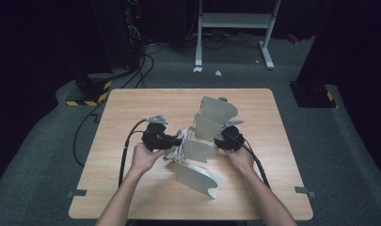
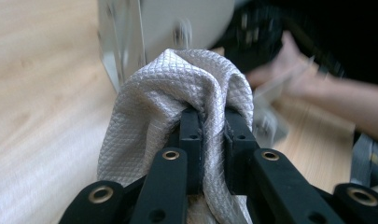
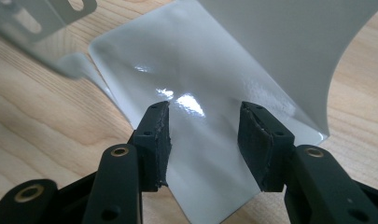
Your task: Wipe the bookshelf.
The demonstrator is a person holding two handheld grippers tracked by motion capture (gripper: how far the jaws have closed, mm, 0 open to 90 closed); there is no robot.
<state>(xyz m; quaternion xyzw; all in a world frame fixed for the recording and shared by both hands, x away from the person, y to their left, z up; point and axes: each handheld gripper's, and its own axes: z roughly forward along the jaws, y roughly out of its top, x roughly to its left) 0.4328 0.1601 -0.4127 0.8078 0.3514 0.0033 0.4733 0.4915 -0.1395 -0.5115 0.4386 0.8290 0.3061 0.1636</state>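
A white-grey metal rack (image 1: pixel 215 111) of several upright curved plates stands in the middle of the wooden table (image 1: pixel 131 108). My left gripper (image 1: pixel 178 141) is at the rack's left side, shut on a pale quilted cloth (image 1: pixel 178 150) that is bunched against a plate. In the left gripper view the cloth (image 2: pixel 177 93) wraps over both jaw tips of the left gripper (image 2: pixel 212 122), and a plate (image 2: pixel 177 23) rises just behind it. My right gripper (image 1: pixel 219 142) is at the rack's right side. There the right gripper (image 3: pixel 203 127) stands open just above a glossy plate (image 3: pixel 200 60), holding nothing.
The nearest plate (image 1: pixel 197 177) of the rack leans toward the table's front edge. Black cables (image 1: pixel 124 155) trail from both grippers across the table. On the floor behind stand a white metal frame (image 1: pixel 235 21) and a hazard-striped base (image 1: pixel 89 92).
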